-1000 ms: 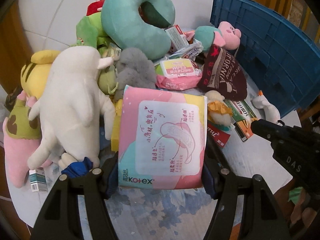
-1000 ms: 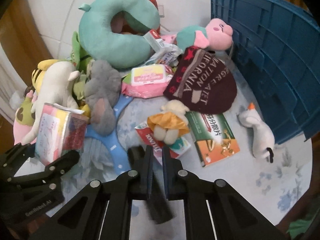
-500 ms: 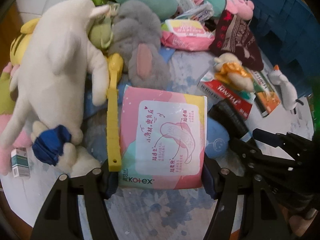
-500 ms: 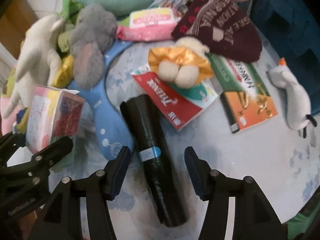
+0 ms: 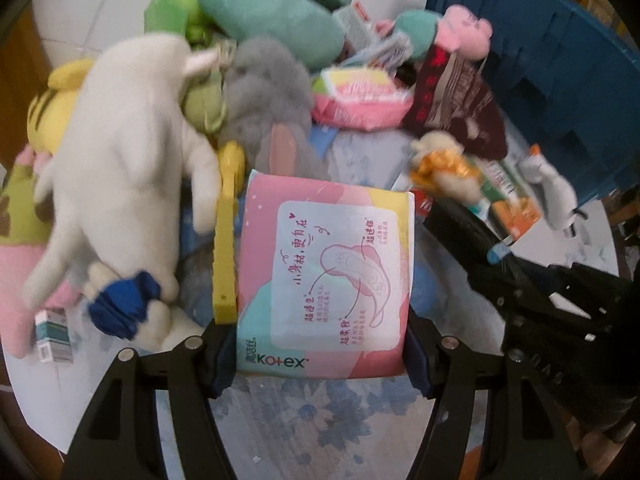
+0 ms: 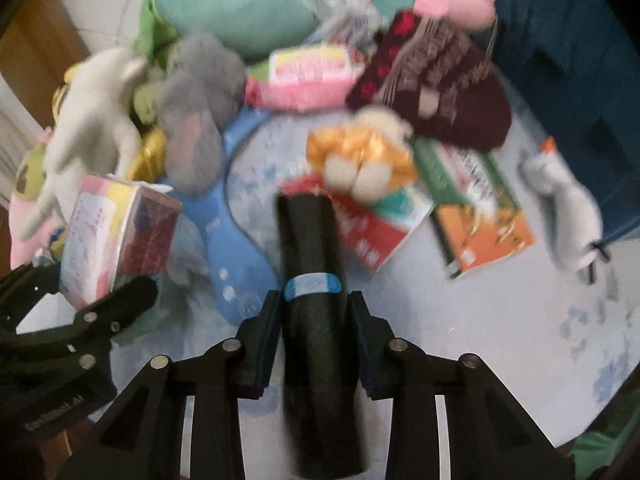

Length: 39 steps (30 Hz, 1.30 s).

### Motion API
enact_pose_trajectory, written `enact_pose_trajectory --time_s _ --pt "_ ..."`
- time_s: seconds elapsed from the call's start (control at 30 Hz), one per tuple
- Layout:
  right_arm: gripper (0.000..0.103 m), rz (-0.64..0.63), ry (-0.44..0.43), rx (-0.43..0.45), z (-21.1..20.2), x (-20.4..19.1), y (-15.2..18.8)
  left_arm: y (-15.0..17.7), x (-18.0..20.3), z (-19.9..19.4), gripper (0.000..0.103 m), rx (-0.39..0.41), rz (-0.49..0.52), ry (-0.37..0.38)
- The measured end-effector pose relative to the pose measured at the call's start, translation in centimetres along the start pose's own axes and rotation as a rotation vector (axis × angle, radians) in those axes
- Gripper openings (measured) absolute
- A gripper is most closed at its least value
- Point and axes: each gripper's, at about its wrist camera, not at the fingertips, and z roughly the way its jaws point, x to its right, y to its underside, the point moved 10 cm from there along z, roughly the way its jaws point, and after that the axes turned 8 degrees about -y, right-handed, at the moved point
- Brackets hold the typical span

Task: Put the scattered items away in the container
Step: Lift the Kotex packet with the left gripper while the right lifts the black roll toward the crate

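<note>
Blue crate (image 5: 560, 60) stands at the table's far right. The left gripper (image 5: 320, 344) clamps a pink pack (image 5: 324, 272) reading "Kotex"; the right gripper (image 6: 312, 320) pinches a black roll (image 6: 316, 280) with a blue band, both near the table's front.

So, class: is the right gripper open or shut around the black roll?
Shut. The right gripper has both fingers pressed against the black roll.
</note>
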Motion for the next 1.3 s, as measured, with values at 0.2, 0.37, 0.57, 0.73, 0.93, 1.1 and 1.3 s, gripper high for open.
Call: enact_pose_trajectory --time_s 0.2,0.37,0.57,0.73,0.93,1.1,1.3 --pt "0.032 0.000 -0.003 0.086 -5.2 -0.4 -2.3 -2.2 -0.2 -3.6 0.066 0.067 0.001 0.018" --pt "0.032 -0.021 0.007 0.158 -9.0 -2.2 -4.6 -4.3 -0.4 -6.5 0.066 0.127 0.012 0.015" --pt "0.032 -0.046 0.028 0.245 -13.1 -3.4 -7.6 -6.6 -1.0 -10.4 0.066 0.200 0.013 0.028" --pt "0.032 -0.058 0.047 0.308 -16.8 -4.1 -9.4 -8.6 -0.9 -12.9 0.066 0.252 0.022 0.036" --pt "0.032 -0.052 0.084 0.361 -20.3 -3.6 -10.9 -10.2 1.0 -14.5 0.066 0.288 0.051 0.056" --pt "0.032 -0.035 0.105 0.383 -21.8 -1.9 -11.6 -11.9 3.2 -14.9 0.066 0.304 0.063 0.075" --pt "0.032 -0.017 0.085 0.431 -24.3 2.3 -13.8 -15.4 7.6 -16.2 0.066 0.351 0.066 0.062"
